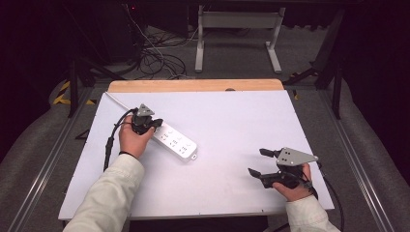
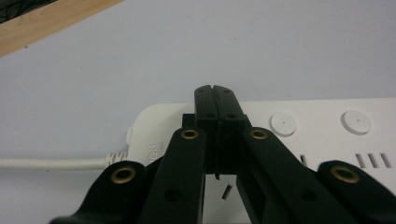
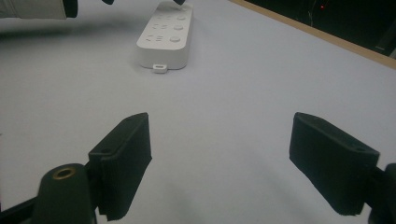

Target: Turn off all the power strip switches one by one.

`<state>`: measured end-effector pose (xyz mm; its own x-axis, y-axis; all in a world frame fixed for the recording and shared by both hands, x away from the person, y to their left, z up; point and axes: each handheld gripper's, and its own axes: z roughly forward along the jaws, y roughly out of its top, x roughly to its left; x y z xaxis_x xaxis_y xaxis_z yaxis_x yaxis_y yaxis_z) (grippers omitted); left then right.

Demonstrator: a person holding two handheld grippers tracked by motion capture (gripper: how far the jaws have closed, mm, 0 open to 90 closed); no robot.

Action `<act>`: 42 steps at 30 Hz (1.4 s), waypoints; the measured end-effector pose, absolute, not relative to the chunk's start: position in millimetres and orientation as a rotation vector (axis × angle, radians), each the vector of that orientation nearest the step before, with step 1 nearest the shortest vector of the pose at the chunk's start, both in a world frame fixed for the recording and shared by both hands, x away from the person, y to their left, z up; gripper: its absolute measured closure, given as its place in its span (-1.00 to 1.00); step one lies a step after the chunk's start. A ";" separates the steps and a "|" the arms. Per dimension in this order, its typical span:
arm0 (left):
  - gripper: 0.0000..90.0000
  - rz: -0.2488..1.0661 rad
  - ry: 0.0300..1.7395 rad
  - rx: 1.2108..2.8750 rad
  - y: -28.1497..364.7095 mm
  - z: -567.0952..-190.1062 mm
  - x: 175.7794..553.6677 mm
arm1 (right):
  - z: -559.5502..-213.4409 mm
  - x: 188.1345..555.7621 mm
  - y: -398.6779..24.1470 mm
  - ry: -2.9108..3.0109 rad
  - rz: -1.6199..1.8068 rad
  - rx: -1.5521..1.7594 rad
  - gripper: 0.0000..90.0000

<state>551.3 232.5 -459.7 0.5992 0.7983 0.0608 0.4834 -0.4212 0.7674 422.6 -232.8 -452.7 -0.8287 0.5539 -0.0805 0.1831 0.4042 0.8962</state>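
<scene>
A white power strip lies slanted on the white table, left of centre, with round buttons and its white cord running off its far end. My left gripper is shut, jaws pressed together with nothing between them, tips resting on the cord end of the strip. My right gripper hovers open near the table's front right, nothing between its jaws. In the right gripper view the strip lies well ahead of the open jaws.
The white tabletop has a wooden strip along its far edge. Beyond it stand a white desk frame and tangled cables on the floor. Metal rails run along both sides.
</scene>
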 end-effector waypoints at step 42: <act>1.00 0.549 1.017 2.113 228.7 -466.0 554.7 | -453.0 421.4 -231.9 2.306 1.399 0.632 -0.53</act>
